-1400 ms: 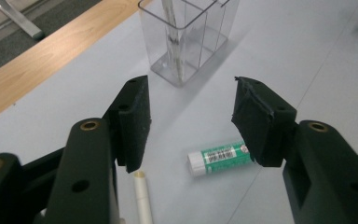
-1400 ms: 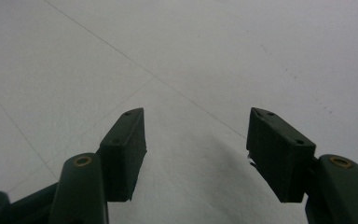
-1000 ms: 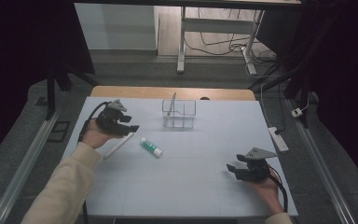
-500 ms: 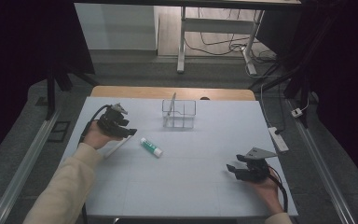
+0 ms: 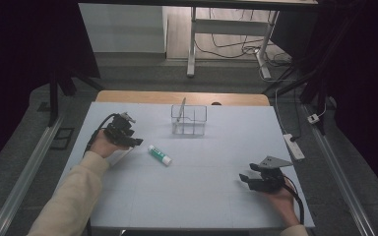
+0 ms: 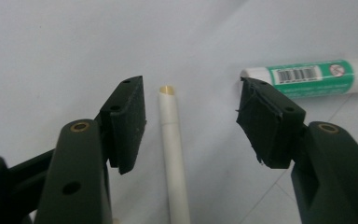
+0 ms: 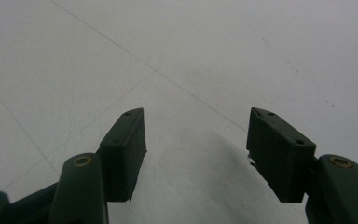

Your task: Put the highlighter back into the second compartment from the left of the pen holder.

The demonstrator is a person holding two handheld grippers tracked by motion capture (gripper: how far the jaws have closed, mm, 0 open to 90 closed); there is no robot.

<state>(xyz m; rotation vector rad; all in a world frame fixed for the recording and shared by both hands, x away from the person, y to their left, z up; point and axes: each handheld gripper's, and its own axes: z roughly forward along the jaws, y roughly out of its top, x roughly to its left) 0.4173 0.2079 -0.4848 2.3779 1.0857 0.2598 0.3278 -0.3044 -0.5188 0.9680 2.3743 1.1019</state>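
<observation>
Straddling the white pen (image 6: pixel 173 154) lying flat on the bench (image 5: pixel 202 182), the left tongs (image 6: pixel 191 126) gape unclenched, right tongs (image 7: pixel 196 154) likewise spread and empty; closing risks nudging the glue stick (image 6: pixel 307 78) just beside one pad.

My left gripper (image 6: pixel 191 123) stood with jaws spread, a white stick (image 6: pixel 174 154) lying loose in the gap — room on both sides of it. A green tube (image 6: pixel 307 77) lay just past the right-hand jaw, close enough to crowd it. Farther back stood a clear rack (image 5: pixel 189 119). My right gripper (image 7: pixel 196 154) gaped over bare table (image 7: pixel 177 56) — open room ahead.
</observation>
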